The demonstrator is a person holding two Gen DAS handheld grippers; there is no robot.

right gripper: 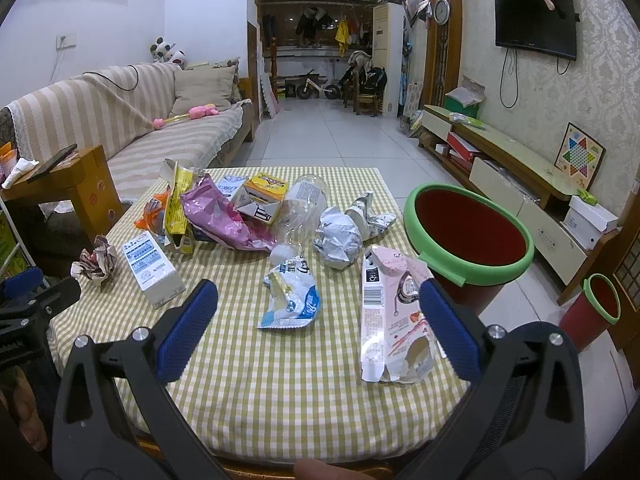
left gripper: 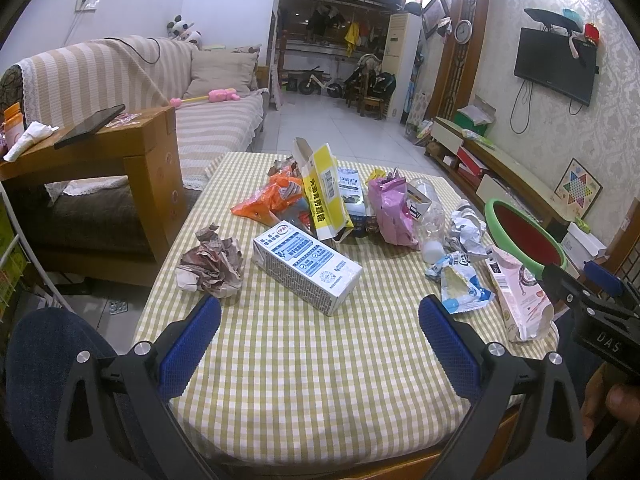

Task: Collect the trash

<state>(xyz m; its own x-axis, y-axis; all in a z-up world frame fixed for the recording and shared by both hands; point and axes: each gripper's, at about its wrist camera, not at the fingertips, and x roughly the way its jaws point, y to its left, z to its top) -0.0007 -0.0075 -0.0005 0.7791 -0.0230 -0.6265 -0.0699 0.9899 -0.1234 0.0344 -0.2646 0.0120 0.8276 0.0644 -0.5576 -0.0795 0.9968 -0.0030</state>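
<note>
Trash lies scattered over the far half of the surface (left gripper: 304, 360), which wears a yellow-and-white checked cloth. Toward the left edge sits a crumpled brown paper wad (left gripper: 212, 266), and just beside it a white and blue carton (left gripper: 306, 266) lies on its side. Behind the carton an orange wrapper (left gripper: 272, 198), a yellow box (left gripper: 326, 192) standing tilted and open at the top, and a pink foil bag (left gripper: 390, 210) crowd together near the far edge. A clear plastic bottle (right gripper: 298, 210) lies next to the pink bag, with a ball of crumpled white paper (right gripper: 340, 240) beside it. Nearer the front, a torn blue and white wrapper (right gripper: 292, 298) lies flat, and a pink and white carton (right gripper: 390, 312) rests at the right edge.

A red bin with a green rim (right gripper: 472, 236) stands just off the right edge of the surface, touching or nearly touching it; a smaller bin of the same colours (right gripper: 598, 304) stands on the floor further right.

The left hand-held gripper (left gripper: 320, 332) hovers above the near edge with its blue pads spread wide, holding nothing. The right hand-held gripper (right gripper: 318, 320) is likewise wide apart and empty, its right finger (right gripper: 448, 328) overlapping the pink and white carton in view; whether they touch I cannot tell.
</note>
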